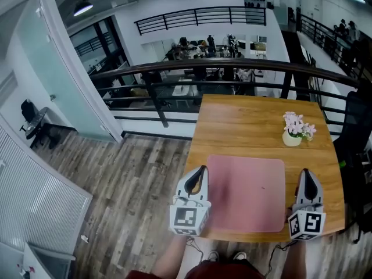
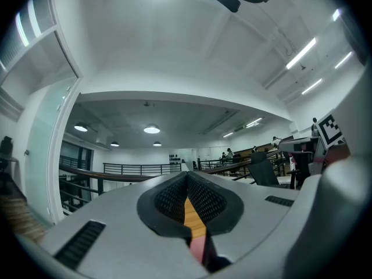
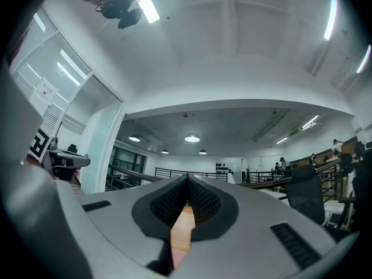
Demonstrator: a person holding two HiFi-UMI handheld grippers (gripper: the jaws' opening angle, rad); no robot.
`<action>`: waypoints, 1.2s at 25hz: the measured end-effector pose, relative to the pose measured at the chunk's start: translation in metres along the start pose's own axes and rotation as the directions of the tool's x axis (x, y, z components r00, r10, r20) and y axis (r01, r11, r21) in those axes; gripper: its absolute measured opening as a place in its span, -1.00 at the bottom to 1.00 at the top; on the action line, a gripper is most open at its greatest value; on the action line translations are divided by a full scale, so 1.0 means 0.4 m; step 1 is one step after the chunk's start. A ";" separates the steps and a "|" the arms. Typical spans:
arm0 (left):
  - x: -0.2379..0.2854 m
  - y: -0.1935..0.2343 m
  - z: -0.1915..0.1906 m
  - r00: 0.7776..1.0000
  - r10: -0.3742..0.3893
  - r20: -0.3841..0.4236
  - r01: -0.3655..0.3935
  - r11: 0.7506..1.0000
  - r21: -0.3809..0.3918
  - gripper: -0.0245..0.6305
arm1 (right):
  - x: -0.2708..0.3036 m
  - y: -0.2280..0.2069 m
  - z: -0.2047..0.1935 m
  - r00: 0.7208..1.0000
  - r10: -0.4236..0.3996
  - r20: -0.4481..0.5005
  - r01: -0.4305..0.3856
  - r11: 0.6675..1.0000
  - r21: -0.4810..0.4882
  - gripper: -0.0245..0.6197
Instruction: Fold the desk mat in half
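A pink desk mat [image 1: 247, 192] lies flat on the near half of the wooden table [image 1: 244, 124]. My left gripper [image 1: 203, 169] hovers over the mat's left edge and points toward the far side. My right gripper [image 1: 306, 172] hovers just off the mat's right edge and points the same way. Both are shut with nothing between the jaws. In the left gripper view the shut left gripper [image 2: 187, 182] shows a sliver of wood and pink mat [image 2: 197, 250] through the slit below the tips. The right gripper view shows the right gripper [image 3: 188, 182] the same way, shut and held about level.
A small white pot of pink flowers [image 1: 293, 133] stands on the table behind the mat's far right corner. A black railing [image 1: 203, 68] runs past the table's far edge. A black chair [image 1: 356, 127] is at the right. The person's feet [image 1: 224, 256] stand below the near edge.
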State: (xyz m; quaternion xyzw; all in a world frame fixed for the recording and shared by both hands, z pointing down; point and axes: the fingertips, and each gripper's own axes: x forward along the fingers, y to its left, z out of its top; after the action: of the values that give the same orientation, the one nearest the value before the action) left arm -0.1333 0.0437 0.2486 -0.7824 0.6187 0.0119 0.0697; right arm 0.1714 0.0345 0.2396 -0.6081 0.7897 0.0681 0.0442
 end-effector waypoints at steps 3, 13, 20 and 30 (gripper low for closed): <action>-0.003 -0.021 -0.017 1.000 0.009 -0.021 -0.009 1.000 0.006 -0.87 | -0.002 -0.008 -0.013 1.000 0.016 -0.013 -0.017 1.000 -0.008 -0.90; -0.025 -0.083 -0.082 0.997 0.008 -0.082 -0.007 1.000 0.017 -0.87 | -0.025 -0.011 -0.070 0.996 0.063 -0.058 -0.063 0.998 0.005 -0.90; -0.064 -0.124 -0.193 0.980 -0.032 -0.197 0.048 0.996 0.078 -0.87 | -0.058 0.024 -0.175 0.978 0.135 -0.158 -0.137 0.991 0.001 -0.89; -0.151 -0.163 -0.421 0.913 -0.081 -0.400 0.148 0.979 0.140 -0.86 | -0.125 0.084 -0.369 0.922 0.221 -0.317 -0.234 0.972 -0.003 -0.87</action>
State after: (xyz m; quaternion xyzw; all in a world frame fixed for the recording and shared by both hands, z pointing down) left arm -0.0956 0.0959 0.4276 -0.7952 0.5719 -0.2011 0.0102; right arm 0.1536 0.0667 0.3948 -0.5162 0.8503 -0.0089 -0.1025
